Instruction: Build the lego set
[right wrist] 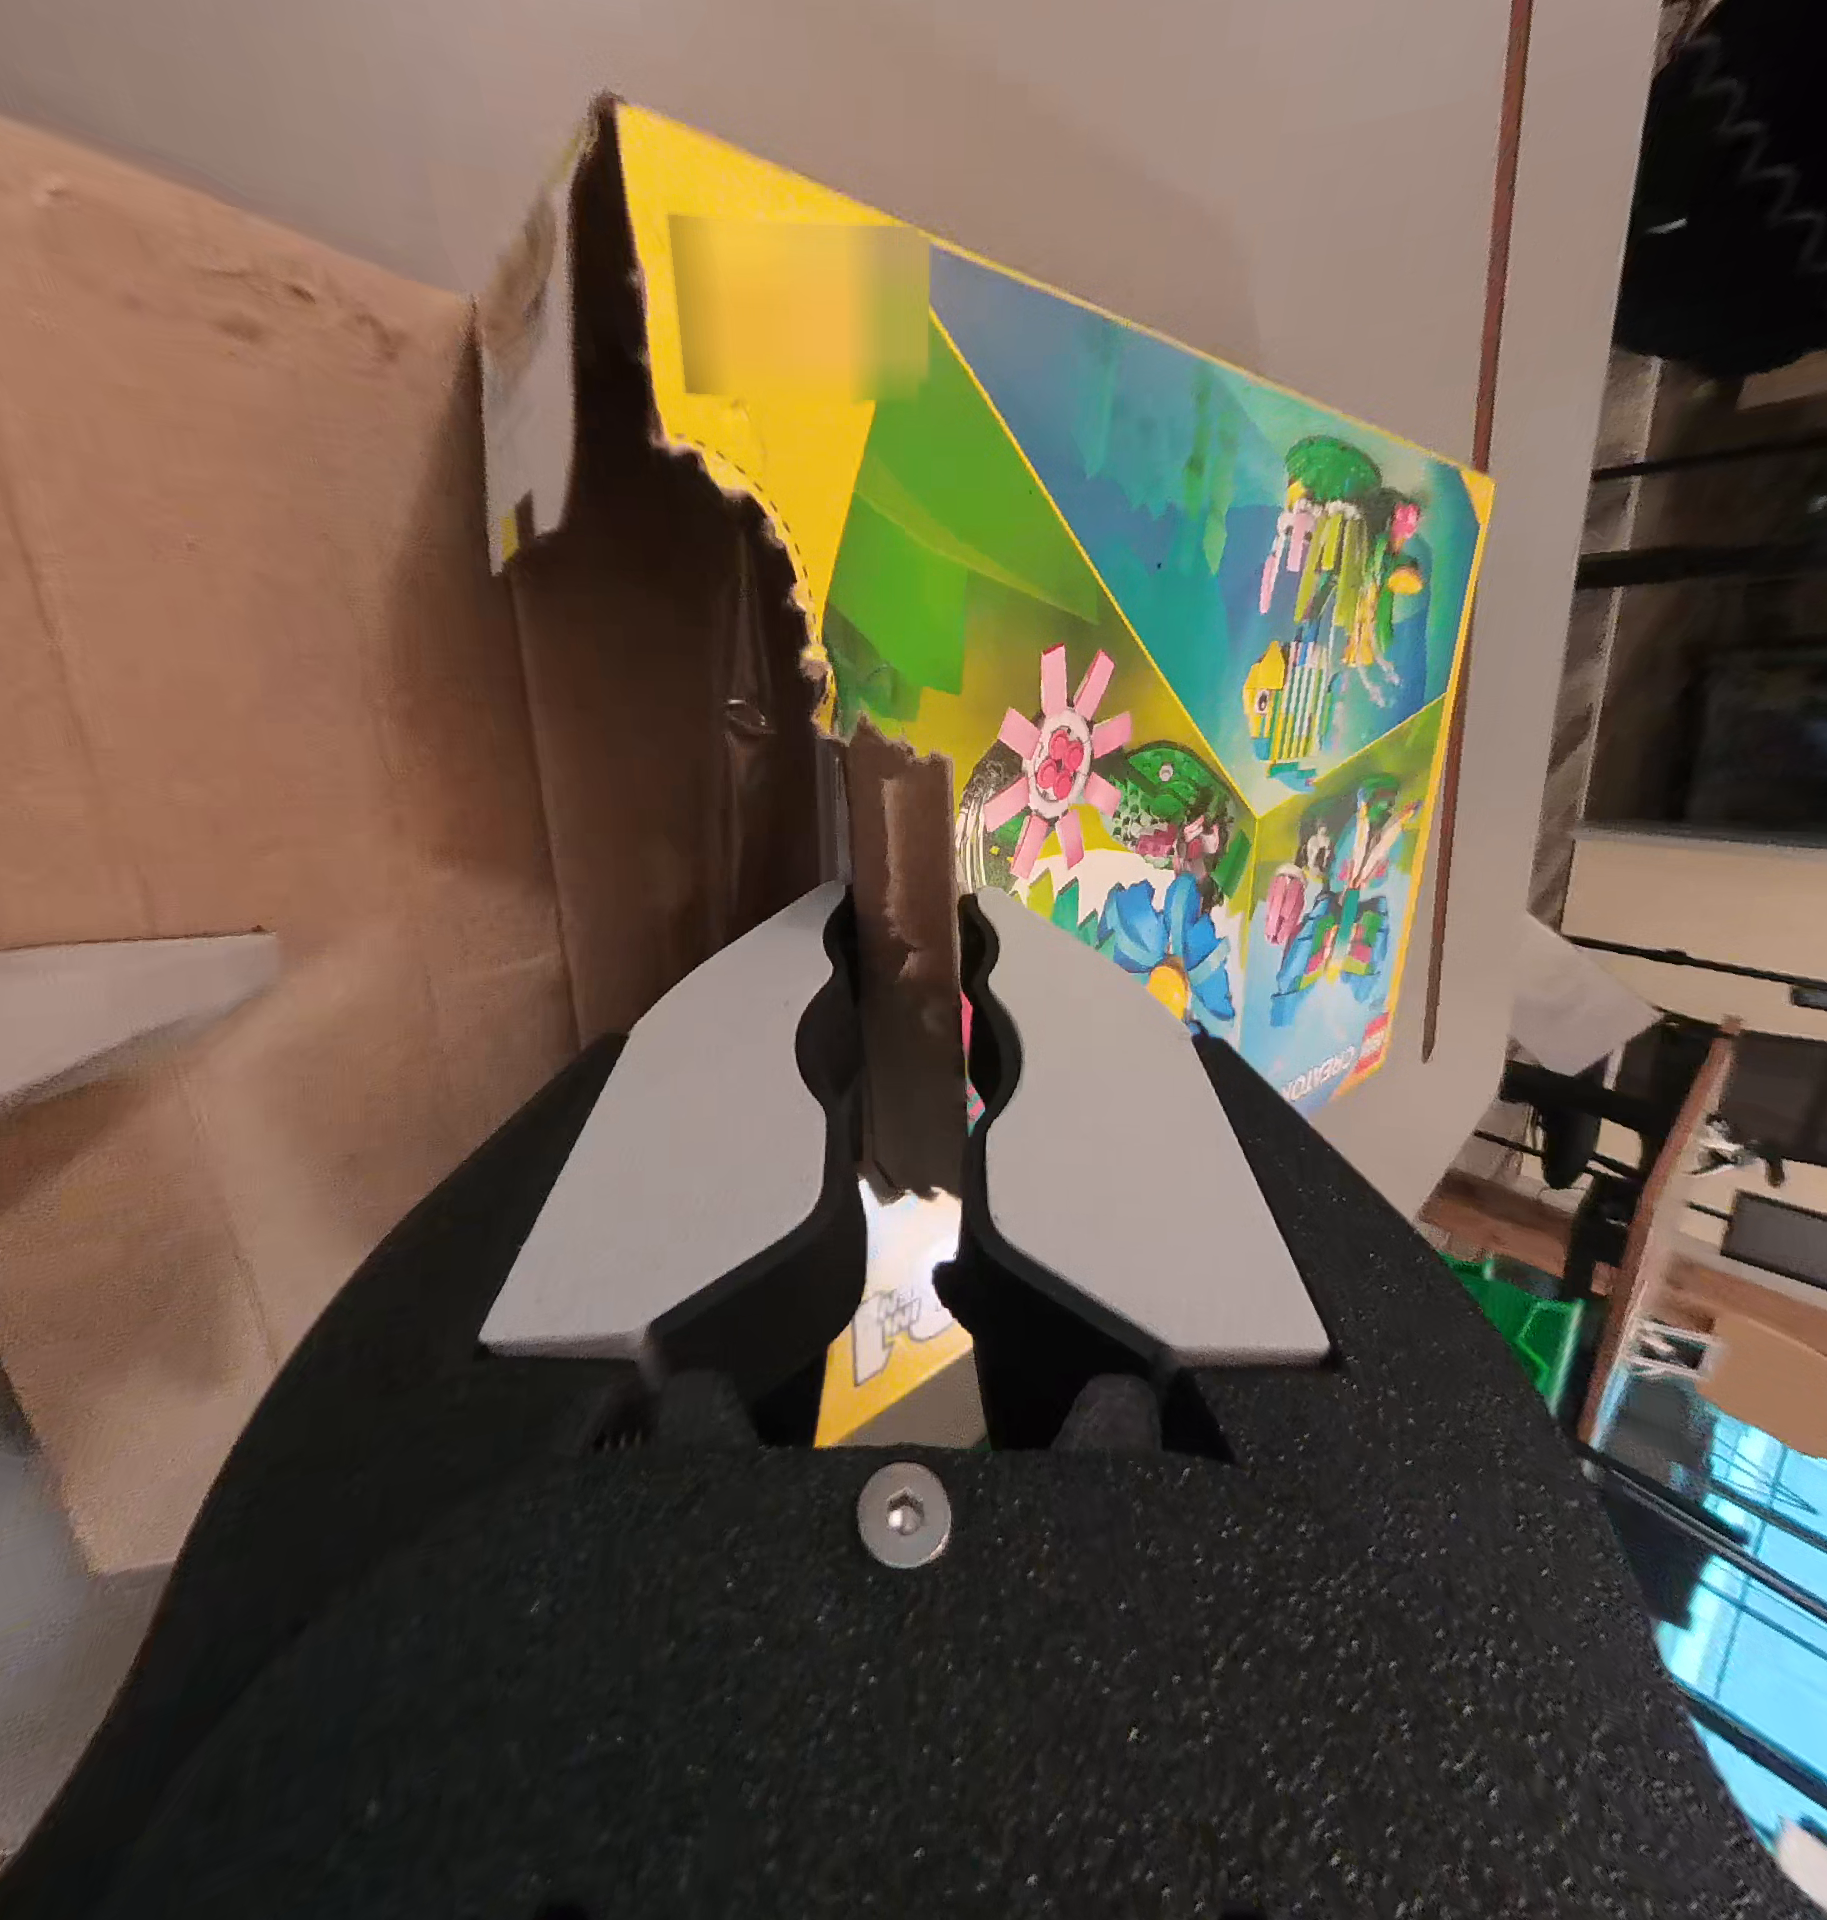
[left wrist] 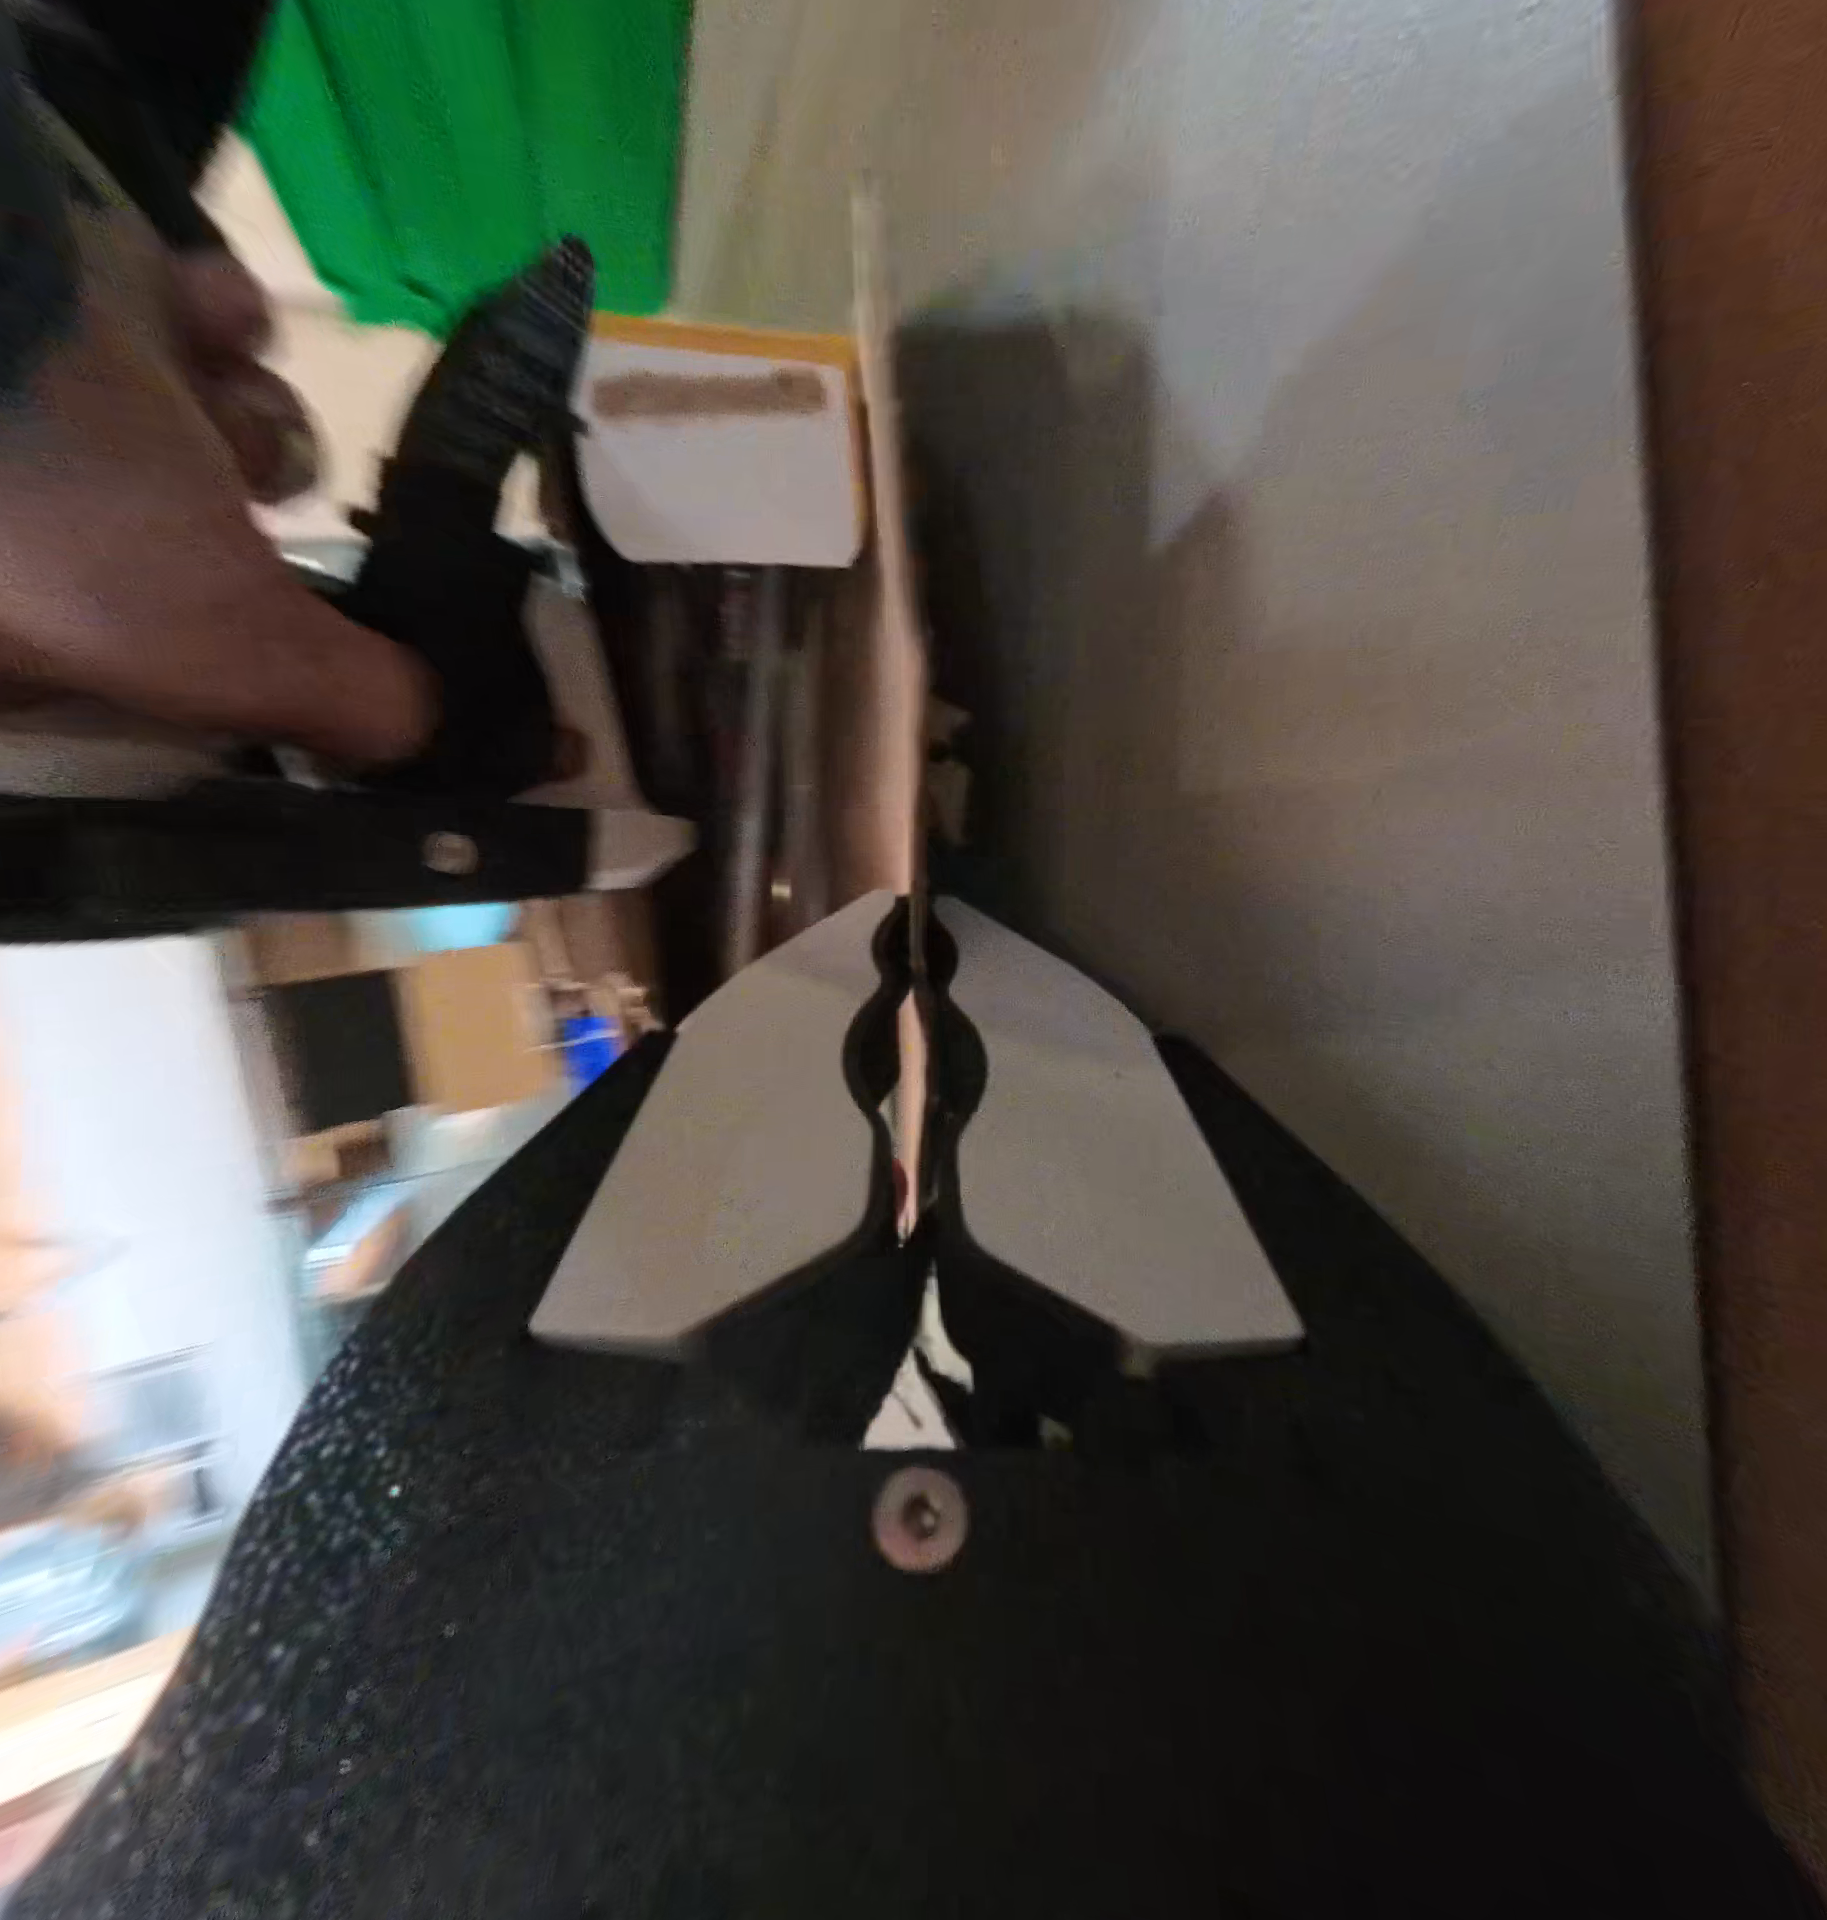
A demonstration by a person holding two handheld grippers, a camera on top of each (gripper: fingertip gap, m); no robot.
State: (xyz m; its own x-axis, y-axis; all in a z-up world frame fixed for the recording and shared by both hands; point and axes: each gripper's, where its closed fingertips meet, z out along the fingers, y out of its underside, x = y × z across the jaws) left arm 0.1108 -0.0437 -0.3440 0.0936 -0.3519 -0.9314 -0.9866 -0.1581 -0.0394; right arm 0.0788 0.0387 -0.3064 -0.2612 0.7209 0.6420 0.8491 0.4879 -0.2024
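1. Right gripper (right wrist: 907, 997) jaws clenched on torn brown flap (right wrist: 904, 935) of one lego box (right wrist: 1148, 623).
2. Left gripper (left wrist: 914, 966) jaws pinch one thin cardboard edge (left wrist: 893, 623).
3. One hand (left wrist: 140, 582) visible.

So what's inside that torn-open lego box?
Through the ragged opening the lego box shows only dark brown cardboard interior and something crinkly, maybe a bag; any bricks are hidden.
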